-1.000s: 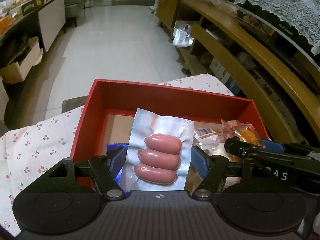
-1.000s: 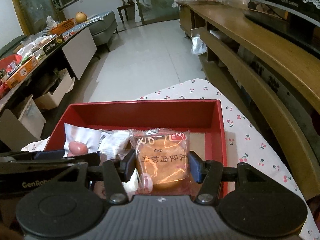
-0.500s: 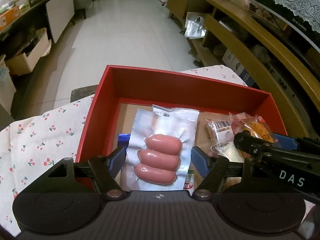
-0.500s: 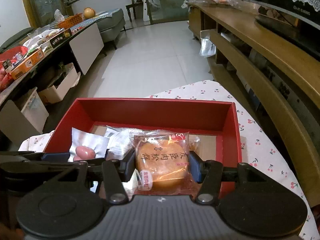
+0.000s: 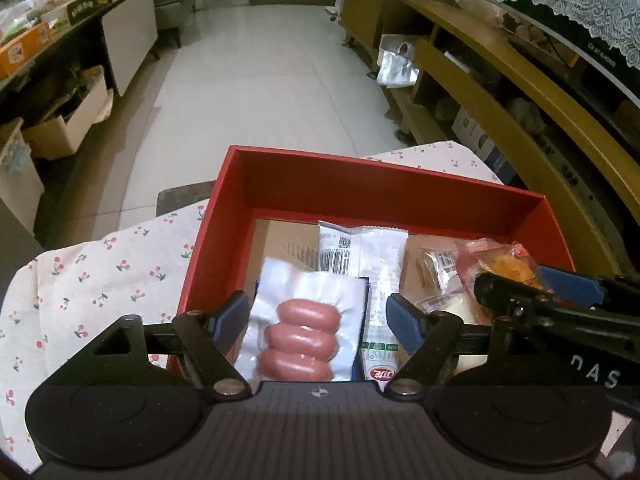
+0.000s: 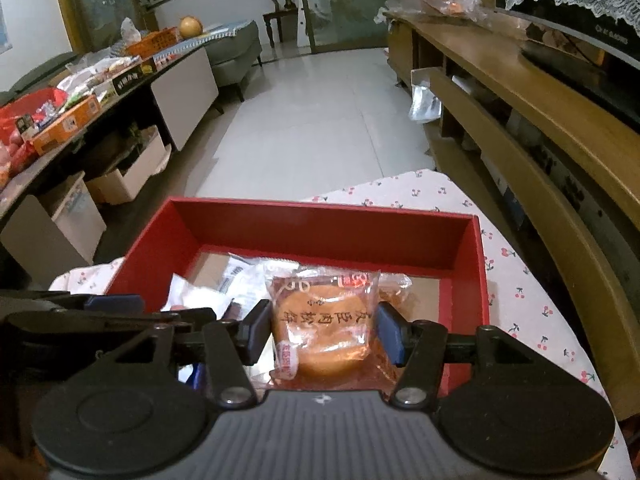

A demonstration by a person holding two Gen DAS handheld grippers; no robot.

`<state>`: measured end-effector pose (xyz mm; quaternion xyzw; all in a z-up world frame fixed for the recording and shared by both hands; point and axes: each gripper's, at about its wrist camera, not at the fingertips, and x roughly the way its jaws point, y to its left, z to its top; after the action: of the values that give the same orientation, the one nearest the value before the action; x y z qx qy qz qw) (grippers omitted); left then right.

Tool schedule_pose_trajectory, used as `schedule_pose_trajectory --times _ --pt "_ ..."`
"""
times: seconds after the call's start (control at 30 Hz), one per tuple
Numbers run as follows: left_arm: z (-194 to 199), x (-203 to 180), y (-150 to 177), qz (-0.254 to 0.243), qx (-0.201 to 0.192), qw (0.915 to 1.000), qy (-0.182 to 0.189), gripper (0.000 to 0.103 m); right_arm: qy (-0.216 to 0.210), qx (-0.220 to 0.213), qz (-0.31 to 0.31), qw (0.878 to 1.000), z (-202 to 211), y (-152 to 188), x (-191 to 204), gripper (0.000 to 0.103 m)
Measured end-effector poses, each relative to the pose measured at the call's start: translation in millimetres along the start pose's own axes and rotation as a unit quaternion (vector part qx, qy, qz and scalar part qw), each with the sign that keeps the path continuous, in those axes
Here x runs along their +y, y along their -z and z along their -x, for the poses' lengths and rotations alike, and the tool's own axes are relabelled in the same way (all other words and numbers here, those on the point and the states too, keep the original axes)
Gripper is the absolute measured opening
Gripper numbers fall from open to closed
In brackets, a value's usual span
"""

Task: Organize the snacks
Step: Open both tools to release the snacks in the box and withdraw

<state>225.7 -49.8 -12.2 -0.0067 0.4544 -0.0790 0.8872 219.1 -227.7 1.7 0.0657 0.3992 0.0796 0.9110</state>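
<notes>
Inside the red box (image 5: 384, 196), the left gripper (image 5: 320, 314) stands wide above the sausage pack (image 5: 304, 336); the right gripper (image 6: 322, 330), jaws also wide, flanks the wrapped pastry (image 6: 326, 322).

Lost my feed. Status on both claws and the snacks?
Left claw open, sausage pack between the fingers. Right claw open around the pastry. Both over the red box. Nothing blocking.

Dim indoor light; glare streaks the pale tiled floor (image 5: 260, 80) and shiny vacuum-sealed pink sausage pack (image 5: 300, 344). Fisheye bends frame edges, corners vignetted black, background slightly soft.
</notes>
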Motion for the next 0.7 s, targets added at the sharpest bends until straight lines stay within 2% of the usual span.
schedule_pose_trajectory --times 0.37,0.7 --pt "17.4 6.9 1.7 0.013 -0.012 0.9998 0.005 0.084 -0.012 -0.020 -0.032 0.999 16.9 -3.5 -6.8 0.067" --pt "39.0 -2.3 14.6 0.004 -0.018 0.9994 0.029 0.086 -0.010 -0.022 -0.052 0.998 38.8 4.7 -14.8 0.067"
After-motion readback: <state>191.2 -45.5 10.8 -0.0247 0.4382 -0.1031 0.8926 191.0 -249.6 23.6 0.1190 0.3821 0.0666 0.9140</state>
